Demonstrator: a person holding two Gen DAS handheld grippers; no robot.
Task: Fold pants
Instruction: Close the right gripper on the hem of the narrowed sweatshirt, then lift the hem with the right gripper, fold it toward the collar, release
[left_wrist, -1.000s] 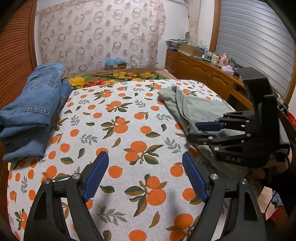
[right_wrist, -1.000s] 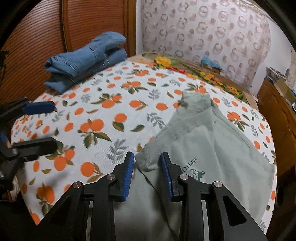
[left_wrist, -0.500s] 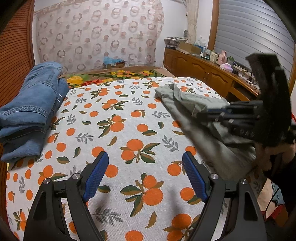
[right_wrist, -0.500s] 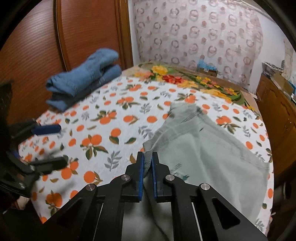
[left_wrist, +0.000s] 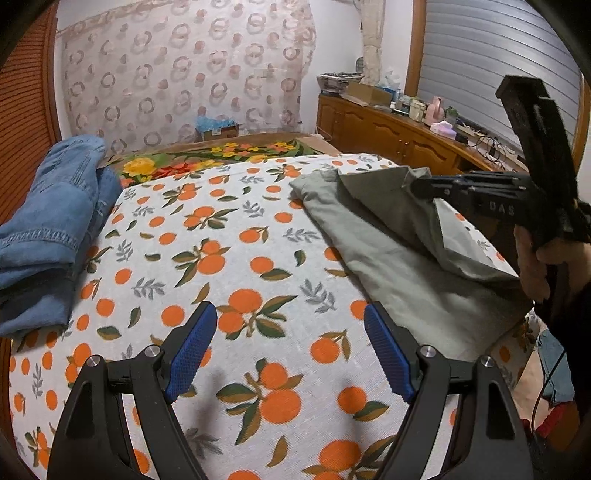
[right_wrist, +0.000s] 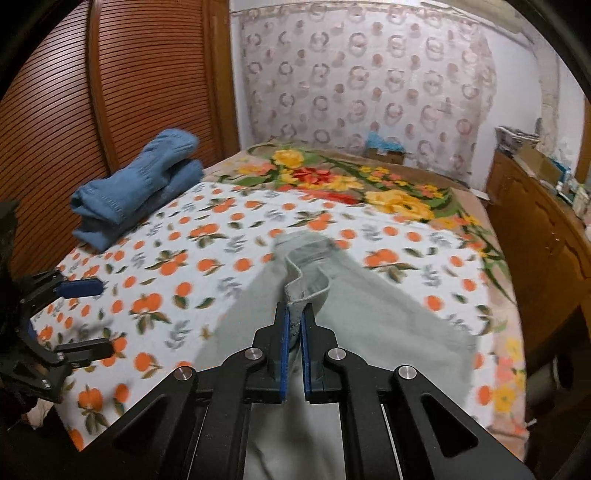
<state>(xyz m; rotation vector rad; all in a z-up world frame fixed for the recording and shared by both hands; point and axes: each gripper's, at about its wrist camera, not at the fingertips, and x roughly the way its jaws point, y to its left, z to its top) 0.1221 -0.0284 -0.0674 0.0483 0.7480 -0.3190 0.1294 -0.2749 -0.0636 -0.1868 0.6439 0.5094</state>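
Grey-green pants (left_wrist: 391, 258) (right_wrist: 362, 325) lie on the right half of the orange-print bed sheet (left_wrist: 221, 258) (right_wrist: 177, 280). My right gripper (right_wrist: 293, 314) is shut on a corner of the pants' edge, which it holds lifted off the sheet; the cloth hangs from its blue pads (right_wrist: 283, 343). The left wrist view shows that gripper (left_wrist: 417, 186) at the right, raised, with a flap of fabric draped below it. My left gripper (left_wrist: 288, 343) hovers open over the bare sheet near the front, nothing between its fingers; it also shows at the left edge (right_wrist: 85, 317).
Folded blue jeans (left_wrist: 48, 229) (right_wrist: 140, 188) are stacked at the sheet's left edge by a slatted wooden door (right_wrist: 110, 85). A floral blanket (right_wrist: 351, 184) lies beyond the sheet. A wooden cabinet (left_wrist: 402, 136) with clutter runs along the right. A person's hand (left_wrist: 532, 258) grips the right tool.
My right gripper closed on the pants' edge and rose, pulling the corner up off the sheet. The left gripper stayed put and open.
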